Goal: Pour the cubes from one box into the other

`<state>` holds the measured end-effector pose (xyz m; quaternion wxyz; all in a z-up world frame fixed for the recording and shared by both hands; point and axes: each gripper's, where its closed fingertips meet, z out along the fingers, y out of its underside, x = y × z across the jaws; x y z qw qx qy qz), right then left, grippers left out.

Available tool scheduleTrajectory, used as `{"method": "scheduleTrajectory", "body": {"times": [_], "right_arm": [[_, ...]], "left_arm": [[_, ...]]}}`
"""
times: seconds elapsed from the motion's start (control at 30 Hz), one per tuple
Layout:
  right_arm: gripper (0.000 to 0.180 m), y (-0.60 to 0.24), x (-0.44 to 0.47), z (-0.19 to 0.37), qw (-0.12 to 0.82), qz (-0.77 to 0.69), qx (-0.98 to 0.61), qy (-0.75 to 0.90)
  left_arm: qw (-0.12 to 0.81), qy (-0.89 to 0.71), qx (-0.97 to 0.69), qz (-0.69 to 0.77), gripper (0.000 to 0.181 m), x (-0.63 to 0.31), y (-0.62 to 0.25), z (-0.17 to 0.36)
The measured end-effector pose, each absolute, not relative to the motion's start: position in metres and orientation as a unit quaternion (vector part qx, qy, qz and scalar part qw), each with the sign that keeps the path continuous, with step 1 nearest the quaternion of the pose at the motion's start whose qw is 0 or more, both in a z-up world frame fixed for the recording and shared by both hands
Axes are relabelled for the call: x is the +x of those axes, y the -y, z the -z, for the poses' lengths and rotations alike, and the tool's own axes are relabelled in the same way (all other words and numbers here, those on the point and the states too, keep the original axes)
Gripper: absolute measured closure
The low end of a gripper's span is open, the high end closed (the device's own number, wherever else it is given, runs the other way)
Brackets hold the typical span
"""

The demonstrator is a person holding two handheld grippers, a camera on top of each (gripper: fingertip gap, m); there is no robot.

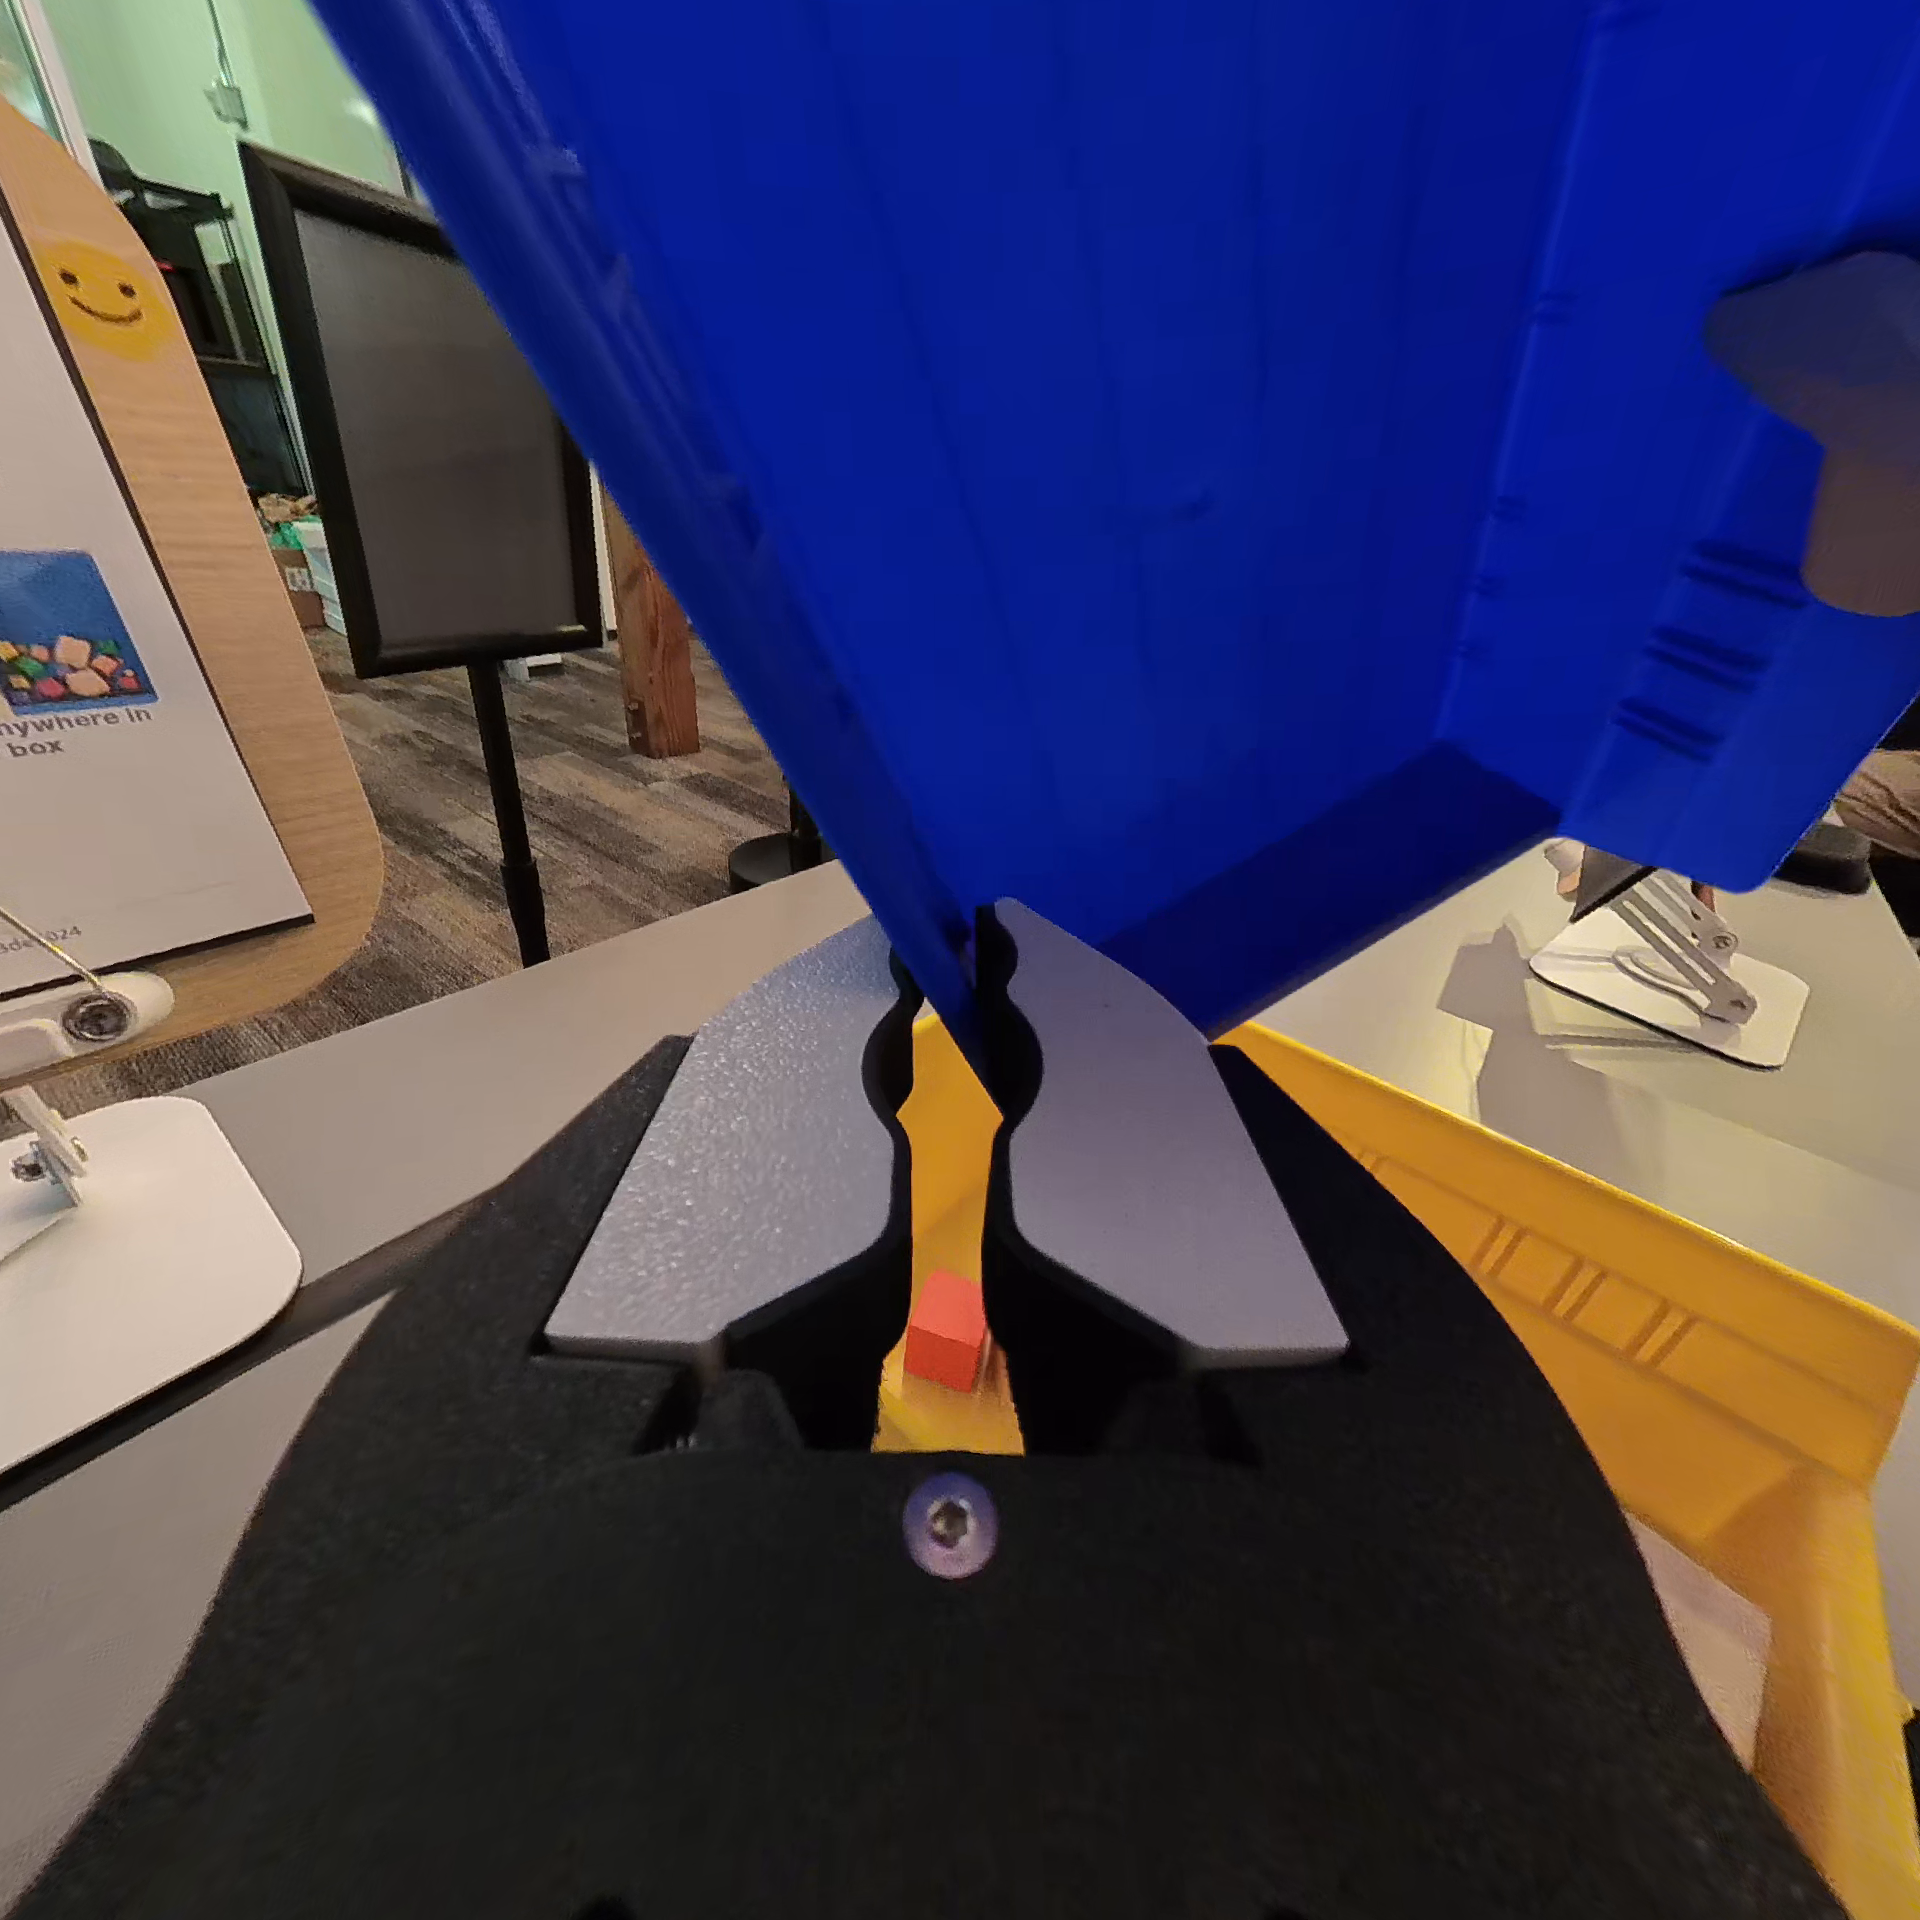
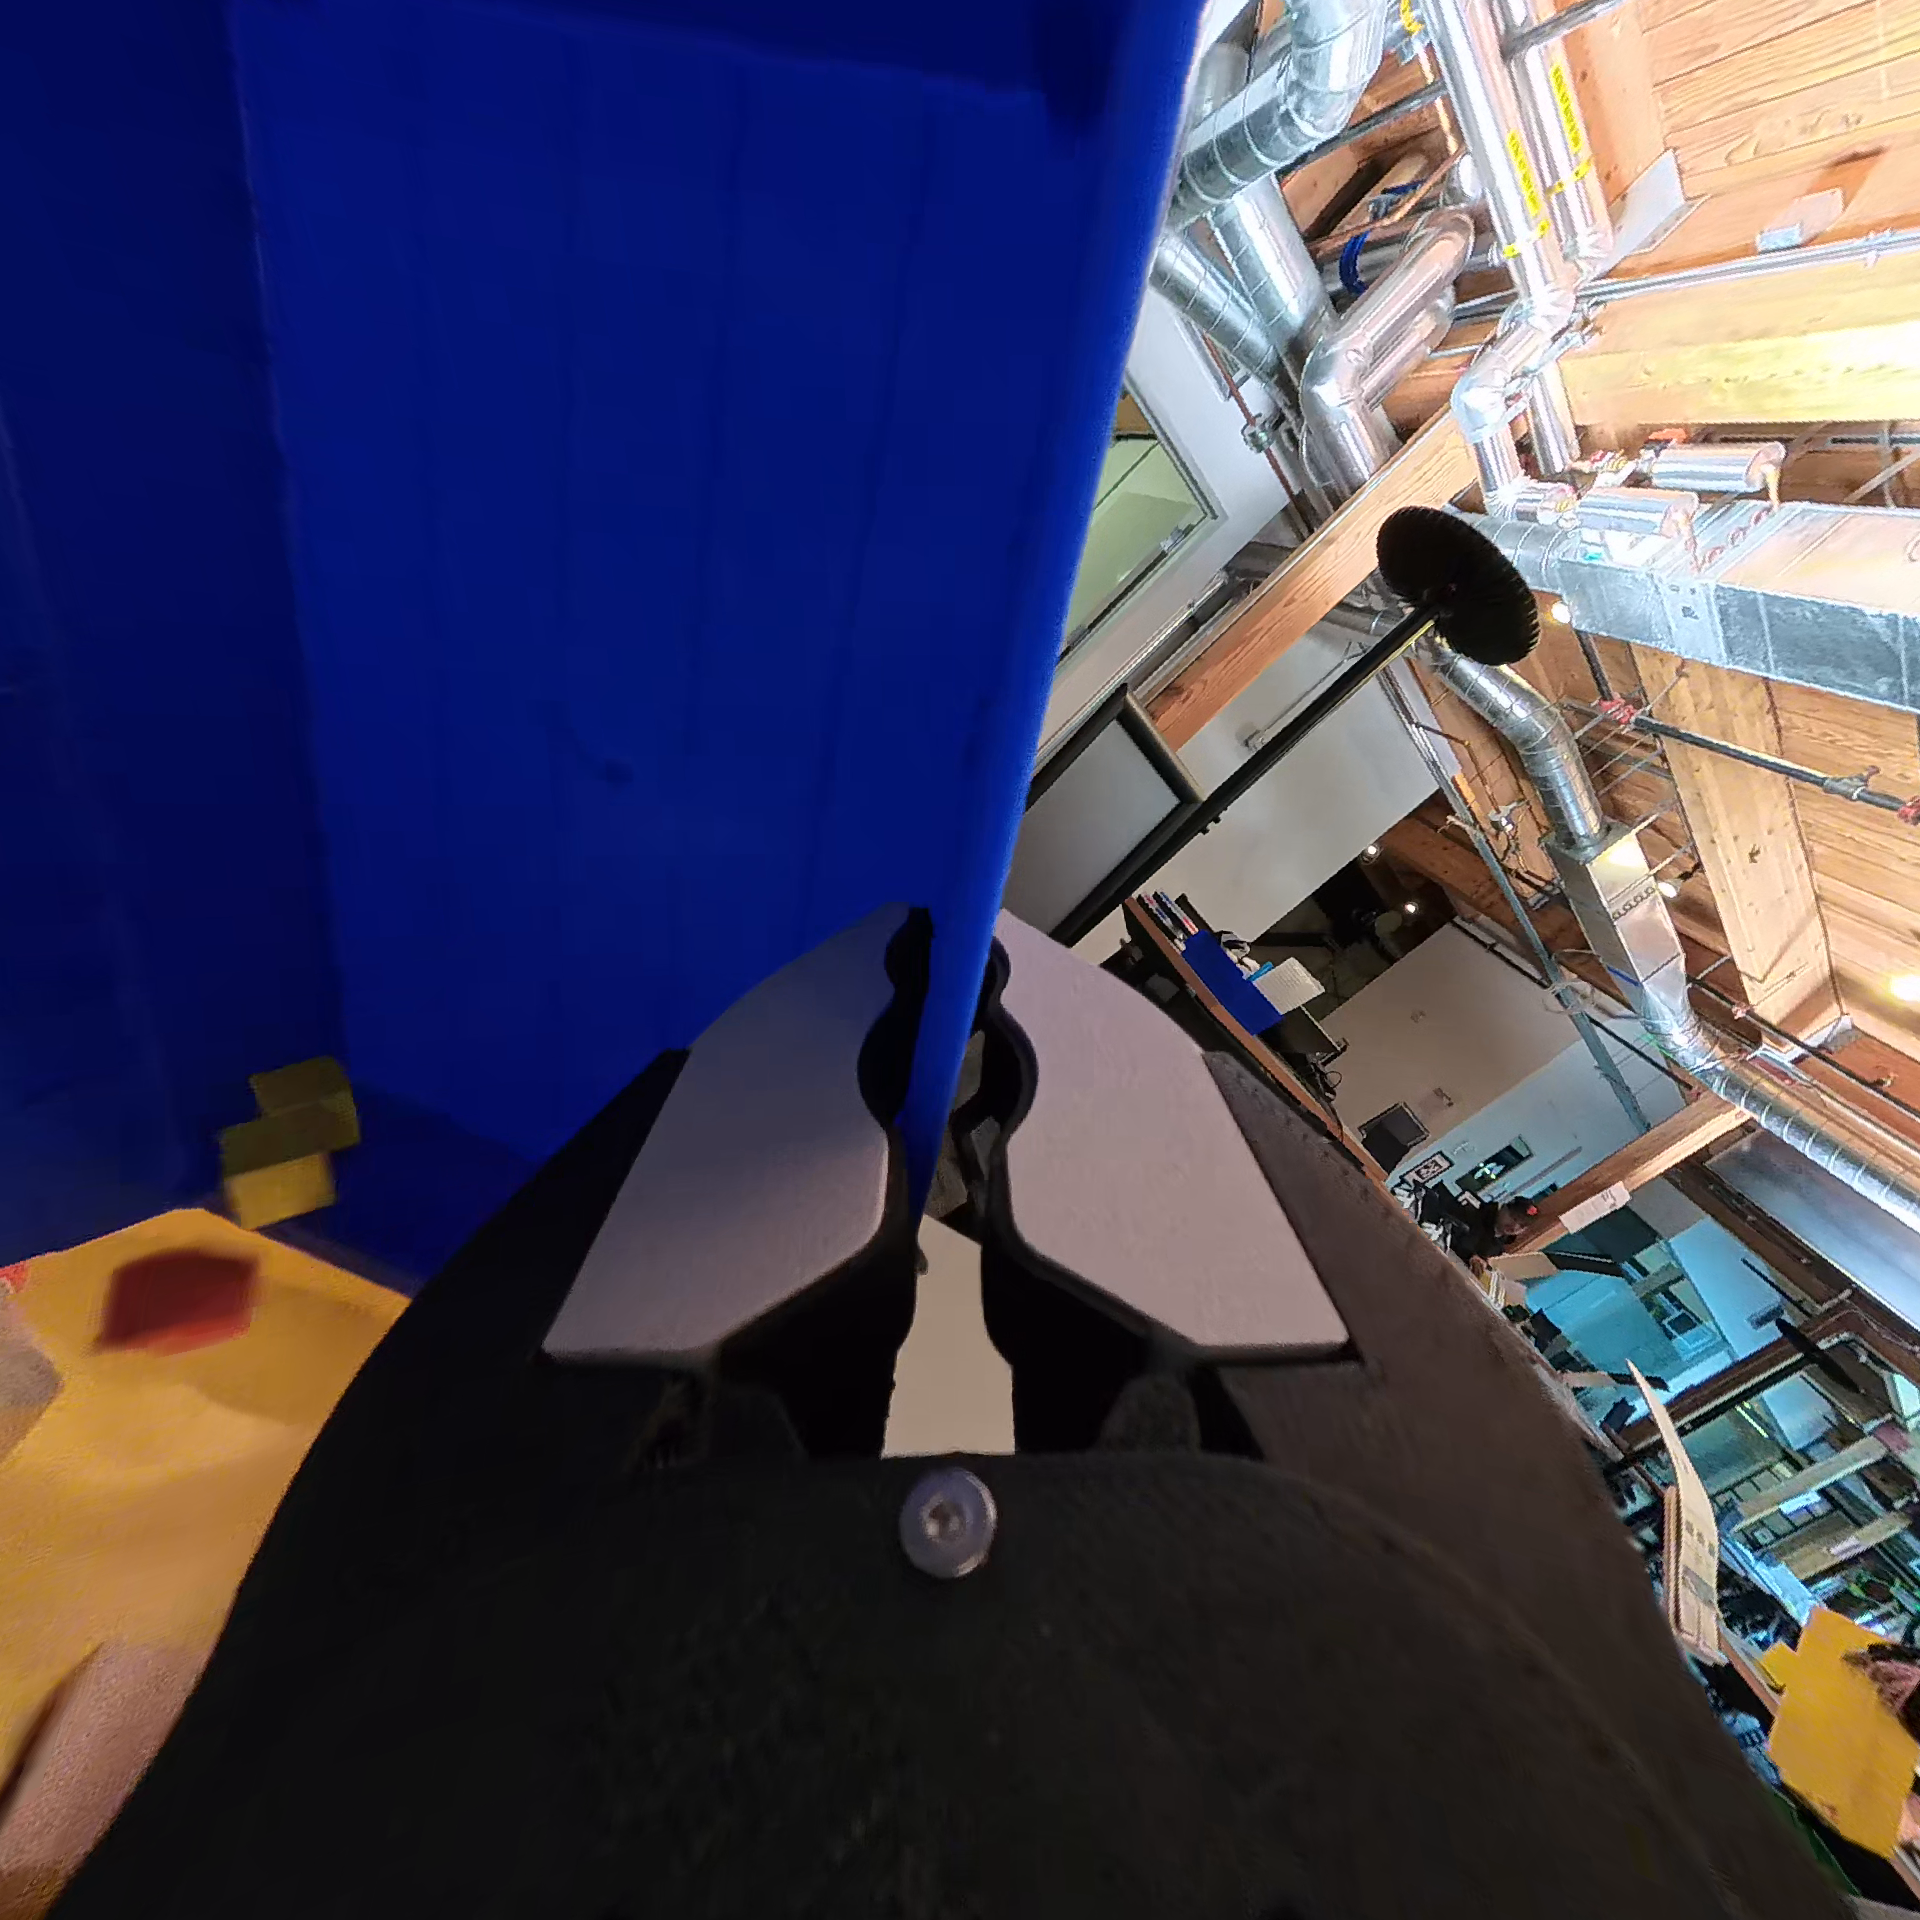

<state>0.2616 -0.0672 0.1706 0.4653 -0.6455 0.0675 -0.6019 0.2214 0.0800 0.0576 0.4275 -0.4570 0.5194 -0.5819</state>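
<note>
Blue box [image 1: 1143, 468] tips steeply over your yellow box [image 1: 1558, 1351]; both left gripper [image 1: 961, 961] and right gripper [image 2: 951, 966] pinch its walls, an orange cube [image 1: 945, 1345] below.

Dark sign panel on stand [image 1: 436, 436]; white stand base [image 1: 125, 1247] on grey table [image 1: 582, 1018]; ceiling ducts [image 2: 1558, 748].

Smooth, slightly glossy moulded plastic forms the blue box [image 1: 1091, 416] and the ribbed yellow box [image 1: 1621, 1320], the left gripper [image 1: 951, 971] shows grainy matt grey finger plates on a rough black body, and the red cube [image 1: 945, 1345] looks matt painted.
</note>
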Motion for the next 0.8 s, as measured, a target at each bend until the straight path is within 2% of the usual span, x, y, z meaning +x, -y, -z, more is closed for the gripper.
{"method": "scheduleTrajectory", "body": {"times": [0.17, 0.37, 0.5, 0.63, 0.67, 0.73, 0.8], "right_arm": [[0.173, 0.071, 0.249, -0.187, 0.486, 0.615, -0.618, -0.055], [0.173, 0.077, 0.252, -0.209, 0.472, 0.601, -0.639, -0.089], [0.173, 0.086, 0.282, -0.227, 0.384, 0.563, -0.719, -0.133], [0.173, 0.121, 0.324, -0.216, 0.253, 0.472, -0.822, -0.193], [0.173, 0.137, 0.332, -0.212, 0.228, 0.456, -0.832, -0.219], [0.173, 0.172, 0.345, -0.202, 0.18, 0.439, -0.842, -0.255], [0.172, 0.205, 0.355, -0.184, 0.148, 0.421, -0.848, -0.285]], "left_arm": [[0.448, -0.512, -0.436, 0.589, 0.172, 0.214, -0.075, -0.071], [0.427, -0.525, -0.446, 0.586, 0.17, 0.209, -0.058, -0.084], [0.329, -0.559, -0.475, 0.595, 0.166, 0.218, -0.026, -0.087], [0.145, -0.578, -0.507, 0.622, 0.15, 0.214, 0.008, -0.091], [0.117, -0.576, -0.516, 0.623, 0.153, 0.209, 0.008, -0.092], [0.116, -0.58, -0.533, 0.605, 0.156, 0.2, -0.006, -0.085], [0.13, -0.616, -0.583, 0.514, 0.156, 0.193, -0.032, -0.05]]}}
